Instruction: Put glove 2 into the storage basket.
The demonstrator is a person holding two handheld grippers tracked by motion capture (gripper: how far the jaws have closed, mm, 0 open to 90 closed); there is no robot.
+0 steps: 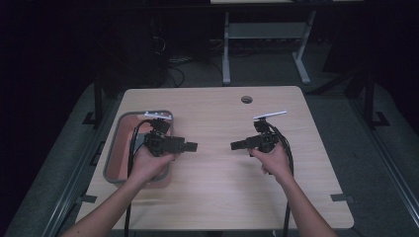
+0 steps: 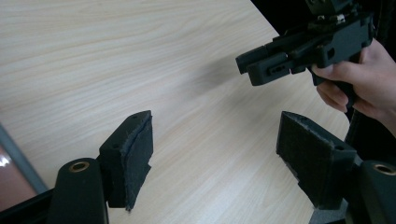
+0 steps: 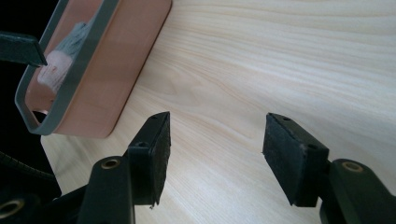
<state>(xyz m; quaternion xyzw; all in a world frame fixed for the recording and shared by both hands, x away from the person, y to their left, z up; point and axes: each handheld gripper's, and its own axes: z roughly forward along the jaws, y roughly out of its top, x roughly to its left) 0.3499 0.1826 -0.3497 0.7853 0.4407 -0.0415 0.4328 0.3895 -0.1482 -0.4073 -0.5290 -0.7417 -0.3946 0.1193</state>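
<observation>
Both sets of fingers stand released, holding nothing; the left gripper (image 2: 212,154) shows its padded jaws spread wide over bare wood in the left gripper view, and the right gripper (image 3: 215,149) shows the same in the right gripper view.

Nearest thing to work on is the tray (image 1: 117,129), a shallow pink bin with a grey rim, at the left edge of the table (image 1: 222,187); its long axis runs away from the person, near edge to far edge; a pale, soft-looking object (image 3: 63,56) lies inside it, seen in the right gripper view, too blurred to identify.

Left gripper (image 1: 190,146) hovers over the tray's right rim, jaws pointing toward table centre, i.e. away from the tray's interior; right gripper (image 1: 237,144) sits well apart across the middle of the table, jaws pointing back at the left one and toward the tray.

Judgement: left hand (image 1: 150,165) is much the nearer; tray contents lie behind and below its jaws, so it would need to turn back and dip to reach in; right hand (image 1: 272,160) would have to cross the whole centre.
</observation>
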